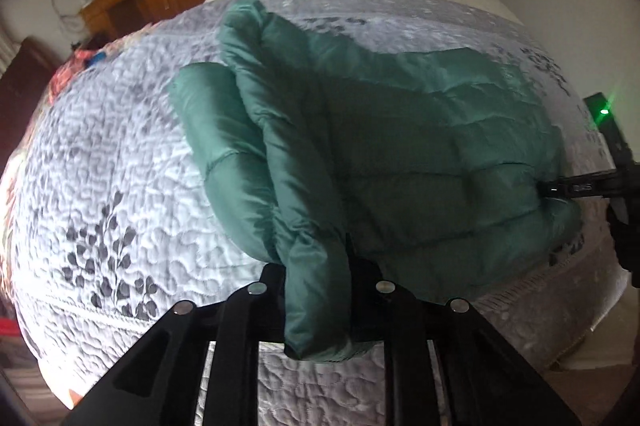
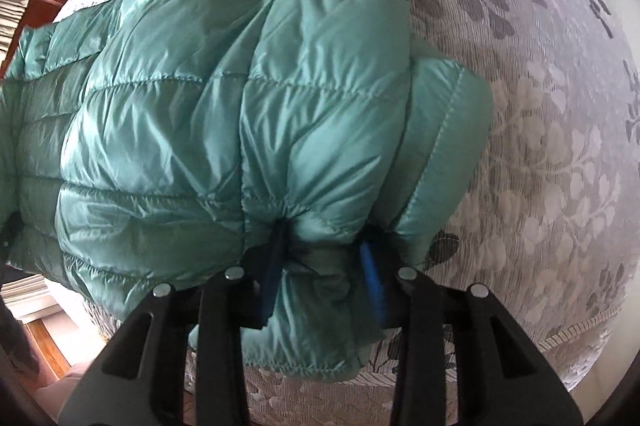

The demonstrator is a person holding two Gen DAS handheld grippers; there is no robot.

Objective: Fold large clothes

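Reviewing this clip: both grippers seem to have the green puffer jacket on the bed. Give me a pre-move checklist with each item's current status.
1. Left gripper shut on the green puffer jacket: ok, fabric bunched between its fingers.
2. Right gripper shut on the jacket: ok, fabric pinched between the blue pads.
3. Jacket on the quilted bedspread: ok.
4. Only jacket fabric in each grip, no bedspread: cannot tell.
5. Sleeves tucked in: cannot tell; a padded part protrudes at the side.
6. Grippers apart from each other: ok.

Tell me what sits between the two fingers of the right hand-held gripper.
A bunched fold of the green puffer jacket fills the gap of the right hand-held gripper; the blue finger pads pinch it, as the right wrist view shows.
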